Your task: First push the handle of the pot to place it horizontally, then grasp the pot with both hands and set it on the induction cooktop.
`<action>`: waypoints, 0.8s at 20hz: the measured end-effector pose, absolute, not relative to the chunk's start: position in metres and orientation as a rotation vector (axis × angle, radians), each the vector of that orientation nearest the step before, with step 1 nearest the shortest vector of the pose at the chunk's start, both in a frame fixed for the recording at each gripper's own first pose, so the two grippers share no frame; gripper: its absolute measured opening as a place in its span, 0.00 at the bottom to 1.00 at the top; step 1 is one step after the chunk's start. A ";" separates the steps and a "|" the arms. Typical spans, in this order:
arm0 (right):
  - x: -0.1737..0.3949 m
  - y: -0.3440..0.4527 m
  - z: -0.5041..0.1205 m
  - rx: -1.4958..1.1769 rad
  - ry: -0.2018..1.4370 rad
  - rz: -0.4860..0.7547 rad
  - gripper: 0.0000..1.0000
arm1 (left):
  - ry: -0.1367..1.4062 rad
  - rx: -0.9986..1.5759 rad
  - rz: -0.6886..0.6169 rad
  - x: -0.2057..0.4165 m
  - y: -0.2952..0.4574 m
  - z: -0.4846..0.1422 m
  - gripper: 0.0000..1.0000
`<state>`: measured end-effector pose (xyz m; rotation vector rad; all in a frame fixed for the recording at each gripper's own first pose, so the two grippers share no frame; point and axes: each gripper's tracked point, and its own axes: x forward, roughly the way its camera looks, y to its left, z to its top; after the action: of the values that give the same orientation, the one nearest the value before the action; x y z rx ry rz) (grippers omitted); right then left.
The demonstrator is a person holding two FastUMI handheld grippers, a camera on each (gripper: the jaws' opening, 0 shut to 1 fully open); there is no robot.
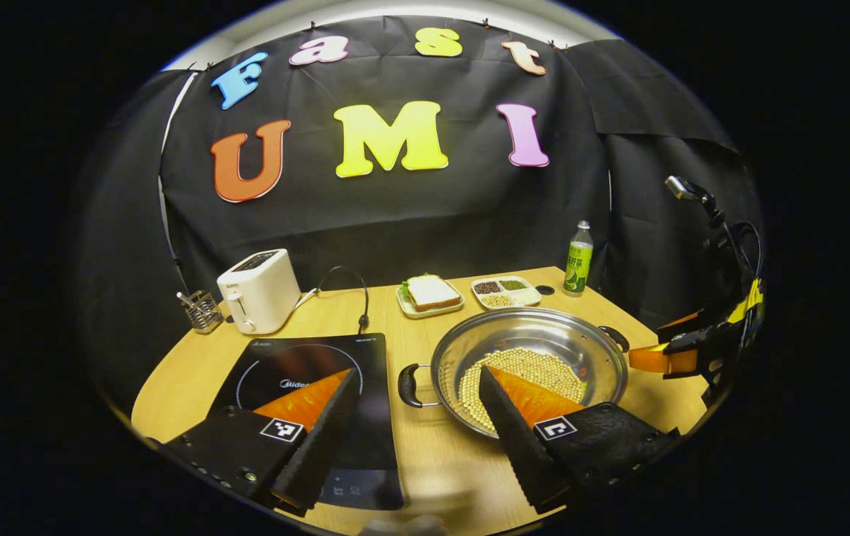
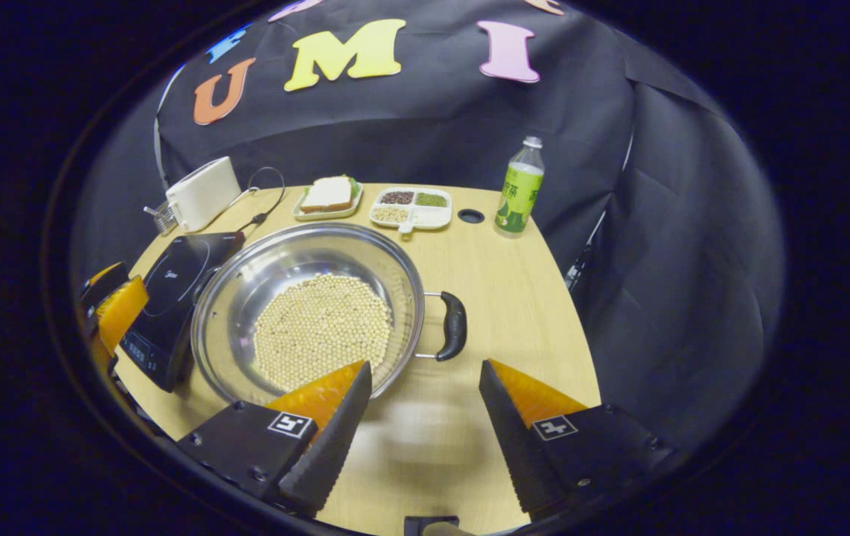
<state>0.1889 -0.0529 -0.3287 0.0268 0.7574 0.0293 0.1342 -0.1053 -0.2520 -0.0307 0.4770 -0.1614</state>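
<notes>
The steel pot [image 2: 306,313] of soybeans [image 2: 323,328], two black handles [image 2: 454,325] level, sits on the wooden table [image 2: 522,298] just right of the induction cooktop [image 1: 306,387]. Both the left gripper [image 1: 421,391] and right gripper [image 2: 425,387] hover wide apart, empty. Behind: one toaster [image 1: 257,290], sandwich plate [image 1: 431,294], divided grain tray [image 1: 505,292], green bottle [image 2: 519,186].

A light wooden table [image 1: 425,454] is carrying the whole spread. A steel pot [image 1: 529,368] holding pale beans is sitting at the near right, its black handles pointing left and right, just beside a black induction cooktop [image 1: 321,402] lying at the near left. Along the far edge are standing a wire rack [image 1: 202,309], a white toaster [image 1: 257,290], a plate with a sandwich [image 1: 431,295], a divided tray of beans [image 1: 505,292] and a green bottle [image 1: 580,260].
</notes>
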 end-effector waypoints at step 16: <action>0.266 -0.056 -0.380 0.029 0.874 0.102 0.72 | 0.717 -0.019 -0.108 0.202 -0.127 -0.352 0.93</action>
<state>0.2661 -0.0557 -0.3805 0.0291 0.8738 0.1017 0.2020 -0.1274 -0.3519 -0.0194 0.7175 -0.1083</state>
